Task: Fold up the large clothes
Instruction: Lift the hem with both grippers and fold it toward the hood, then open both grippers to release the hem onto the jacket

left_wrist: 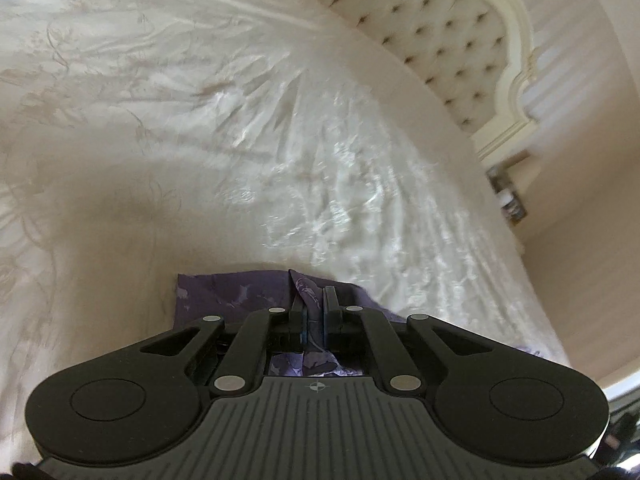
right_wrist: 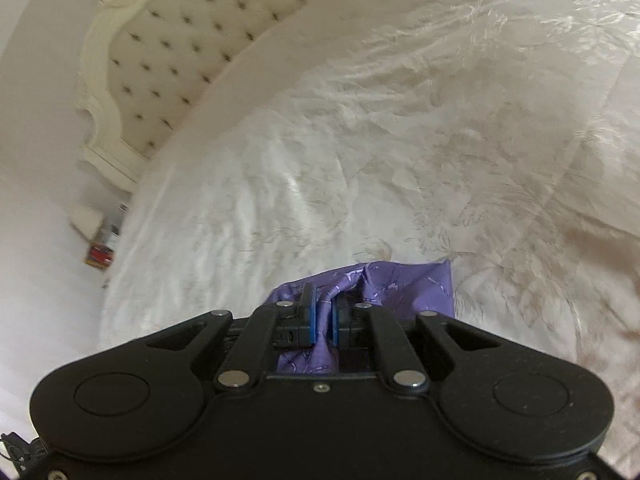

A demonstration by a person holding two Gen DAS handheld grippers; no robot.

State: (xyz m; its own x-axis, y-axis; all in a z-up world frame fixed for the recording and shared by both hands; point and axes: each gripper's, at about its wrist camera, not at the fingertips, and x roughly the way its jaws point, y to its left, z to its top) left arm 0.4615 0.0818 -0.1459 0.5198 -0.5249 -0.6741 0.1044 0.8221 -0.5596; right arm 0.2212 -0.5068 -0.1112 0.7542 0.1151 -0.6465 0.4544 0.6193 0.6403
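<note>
A bed point(left_wrist: 200, 120) fills both views, spread with a shiny cream cover point(right_wrist: 360, 140) woven with a pale floral pattern and creased in many small wrinkles. At its far end stands a cream headboard point(left_wrist: 432, 32), tufted with dark buttons and framed in carved, scalloped moulding; it also shows in the right wrist view point(right_wrist: 180, 56). Pale wall point(left_wrist: 580, 160) lies beyond it. On the floor beside the bed, near the headboard's foot, sit a few small items point(right_wrist: 100, 248), one of them red; they are too blurred to identify.

The cloth point(left_wrist: 224, 300) is purple with a lighter lilac print, and lies low in both views, bunched at the grippers and resting against the cover. In the left wrist view a flat panel of it spreads to the left of the fingers; in the right wrist view point(right_wrist: 400, 284) a panel spreads to the right.

The left gripper point(left_wrist: 314, 308) has its jaws drawn narrow, pinching a fold of the cloth between the blue pads. The right gripper point(right_wrist: 323, 312) is likewise closed to a narrow gap, with a ridge of cloth clamped between its blue pads and more of it hanging below the fingers.
</note>
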